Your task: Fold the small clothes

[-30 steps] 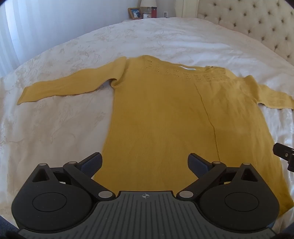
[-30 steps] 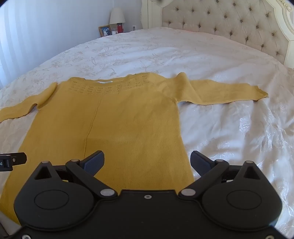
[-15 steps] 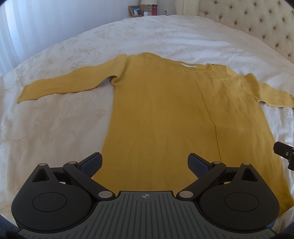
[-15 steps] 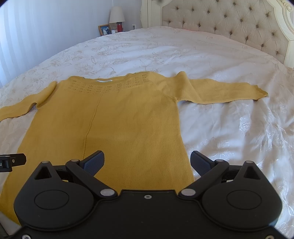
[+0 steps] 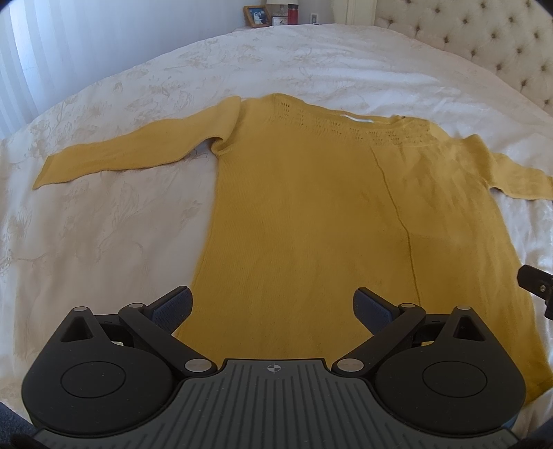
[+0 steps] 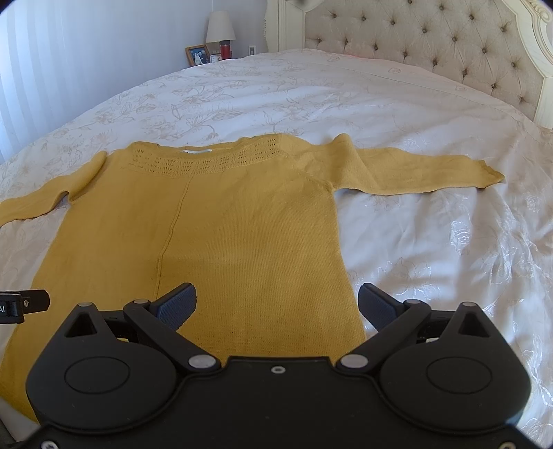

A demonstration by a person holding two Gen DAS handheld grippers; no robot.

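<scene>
A mustard-yellow knit sweater [image 5: 311, 214] lies flat on the white bedspread, neckline far, hem near, both sleeves spread out sideways. It also shows in the right wrist view [image 6: 207, 235]. My left gripper [image 5: 273, 304] is open and empty, hovering above the hem's left part. My right gripper [image 6: 276, 300] is open and empty above the hem's right corner. The left sleeve [image 5: 131, 155] reaches left; the right sleeve [image 6: 414, 169] reaches right. Each gripper's tip shows at the edge of the other's view.
The white floral bedspread [image 6: 432, 259] surrounds the sweater. A tufted headboard [image 6: 432, 45] stands at the right. A nightstand at the back holds a lamp [image 6: 220, 27], a picture frame [image 6: 197, 55] and a red jar. White curtains hang at the left.
Both views tilt slightly, with the sweater sitting a little lower in frame. Both grippers stay open and empty above the hem.
</scene>
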